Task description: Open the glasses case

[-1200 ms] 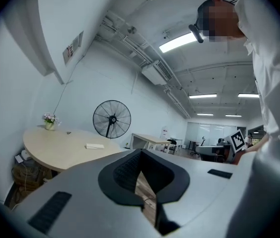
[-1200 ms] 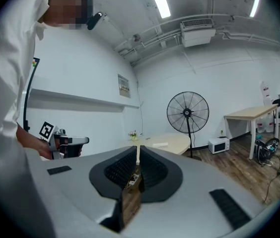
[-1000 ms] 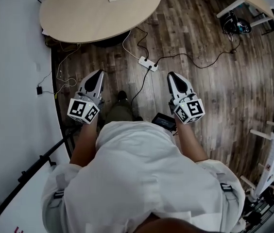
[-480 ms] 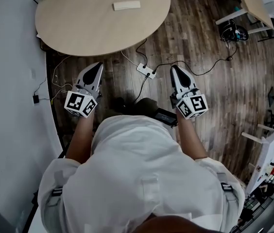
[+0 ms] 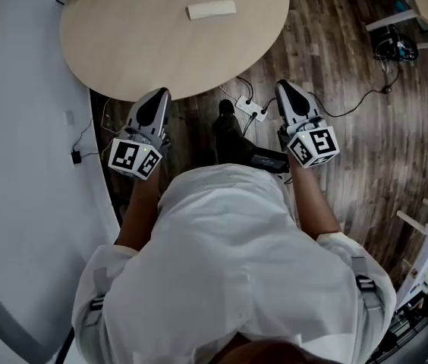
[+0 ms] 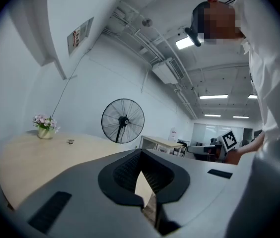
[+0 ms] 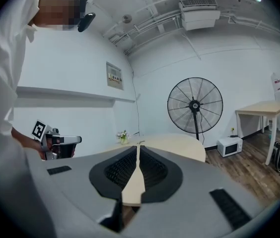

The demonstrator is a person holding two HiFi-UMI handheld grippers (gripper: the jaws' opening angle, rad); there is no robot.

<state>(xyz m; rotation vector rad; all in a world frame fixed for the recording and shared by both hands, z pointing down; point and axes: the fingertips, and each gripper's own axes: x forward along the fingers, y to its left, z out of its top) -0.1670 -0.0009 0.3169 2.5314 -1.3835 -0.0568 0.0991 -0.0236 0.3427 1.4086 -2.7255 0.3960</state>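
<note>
Plank floor (image 5: 350,67) and a round counter (image 5: 153,44) fill the head view, where what looks like the glasses case (image 5: 212,9) lies on the counter's far side, well apart from your left tongs (image 5: 156,98) and right tongs (image 5: 285,89). Left gripper view shows those tongs closed on nothing. Right gripper view shows the same, so you are only approaching: move in and part the tongs at the case.
</note>
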